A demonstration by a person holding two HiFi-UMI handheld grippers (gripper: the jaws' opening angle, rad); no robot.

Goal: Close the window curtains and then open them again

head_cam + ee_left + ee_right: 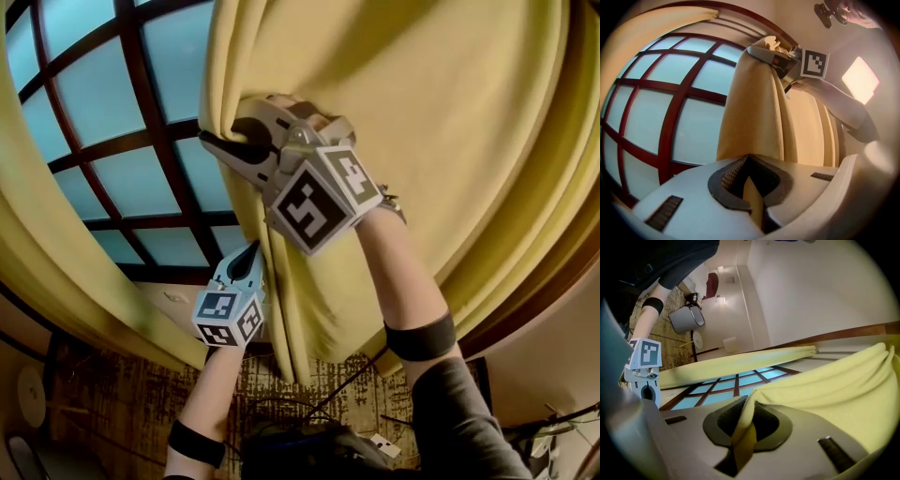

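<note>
The right yellow curtain (422, 112) hangs in folds over the right part of the window (131, 141), whose panes sit in dark red bars. My right gripper (230, 142) is shut on the curtain's leading edge high up, with a fold pinched in its jaws (740, 437). My left gripper (251, 248) is lower on the same edge, and a strip of the curtain (752, 197) is clamped between its shut jaws. The left gripper view shows the right gripper (778, 58) above it on the curtain (750, 112). The left curtain (56, 272) hangs gathered at the window's far left.
A curved wooden rail (740, 14) runs above the window. Below are a patterned carpet (309, 394), dark cables and a white power strip (384, 448). A grey bucket (686, 318) stands back in the room. The person's arms wear dark bands.
</note>
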